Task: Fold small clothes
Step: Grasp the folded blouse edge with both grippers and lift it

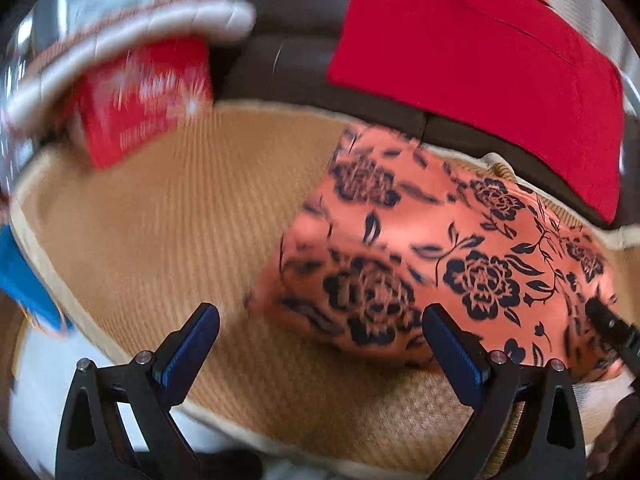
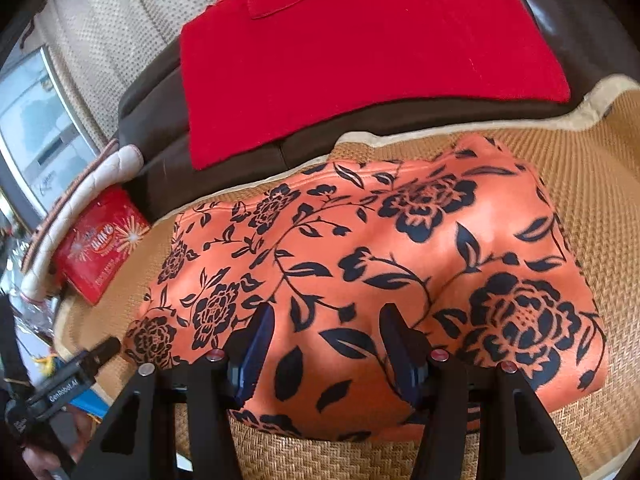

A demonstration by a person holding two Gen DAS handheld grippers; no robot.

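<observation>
Right wrist view shows the most: a dark brown sofa (image 2: 248, 136) runs across the back, with a large red cloth (image 2: 360, 48) spread flat over its seat and a beige textured cushion (image 2: 104, 32) behind it at the left. In front lies a woven straw mat (image 2: 600, 184) with a pale cloth border, and on it rests the task's piece, an orange garment with black flowers (image 2: 360, 248), folded into a thick, roughly rectangular bundle that covers much of the mat's middle. At the mat's far left corner a red packet with white starburst print (image 2: 100, 248) leans beside a rolled white quilted pad (image 2: 80, 208); what is in the packet cannot be told. A window or glass panel shows at the far left edge.

The right gripper (image 2: 326, 344) hangs just over the near edge of the orange garment, its blue-padded fingers parted at a moderate gap with cloth visible between them, closed on nothing. Whether the pads touch the fabric cannot be told.

In the left wrist view, which is blurred, the left gripper (image 1: 320, 344) is spread wide over bare mat (image 1: 160, 240), with the garment's (image 1: 440, 248) left corner lying just ahead between the fingertips. A blue object (image 1: 24, 280) sits at the left edge, beyond the mat.
</observation>
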